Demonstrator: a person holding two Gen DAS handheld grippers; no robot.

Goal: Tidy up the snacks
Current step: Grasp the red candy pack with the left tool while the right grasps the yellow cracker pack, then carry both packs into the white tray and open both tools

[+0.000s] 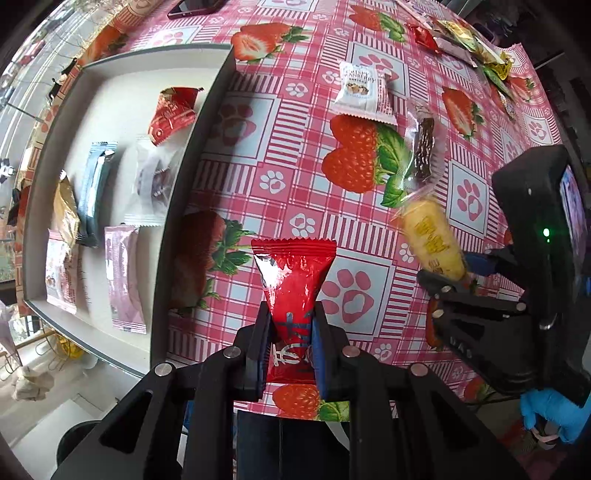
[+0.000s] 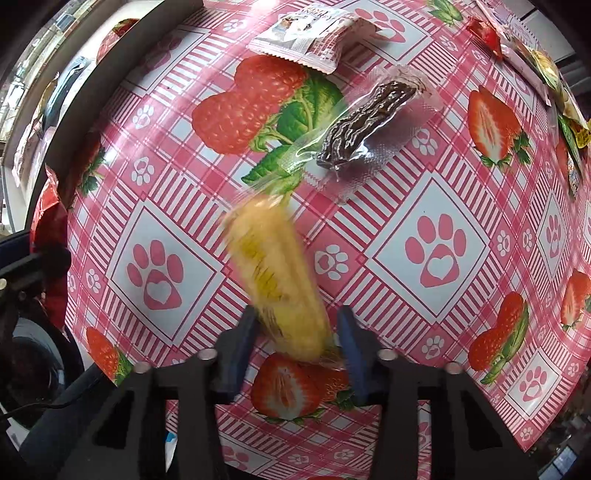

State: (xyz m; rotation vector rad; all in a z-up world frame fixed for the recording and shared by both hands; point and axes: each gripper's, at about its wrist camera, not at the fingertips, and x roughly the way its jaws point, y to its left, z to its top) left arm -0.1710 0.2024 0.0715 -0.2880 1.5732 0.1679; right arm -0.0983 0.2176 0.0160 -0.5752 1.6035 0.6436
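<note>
Left gripper (image 1: pixel 290 345) clamped on the lower end of a red snack packet (image 1: pixel 293 284), held upright above the near edge of the strawberry-print tablecloth (image 1: pixel 258 184), crimped top pointing away; gripped low, probably so the free end can be laid flat on release

Right gripper (image 2: pixel 295 334) with blue pads close on either side of a yellow snack packet (image 2: pixel 275 273), seemingly pinched at its near end, though blur makes contact hard to confirm; packet tilted up and leftward, clear of the cloth, likely mid-carry toward the tray

Farther out on the cloth, a clear-wrapped dark snack (image 2: pixel 364 123) lying flat just beyond the yellow one, and a white cereal-bar packet (image 1: pixel 364 92) beyond that; heap of mixed wrappers (image 1: pixel 465 44) at the far right, well apart, still unsorted

To the left, a shallow white tray (image 1: pixel 218 96) with dark rim, holding the sorted snacks in loose rows: red torn-looking packet (image 1: pixel 171 114) at the far end, clear-white packet (image 1: pixel 151 181), grey-blue bar (image 1: pixel 94 192), gold packet (image 1: pixel 66 214), pale pink bar (image 1: pixel 123 275) and another pale packet (image 1: pixel 61 277) nearest; bare floor between them for both held packets

Dark phone (image 1: pixel 192 7) at the far edge, outside the tray
</note>
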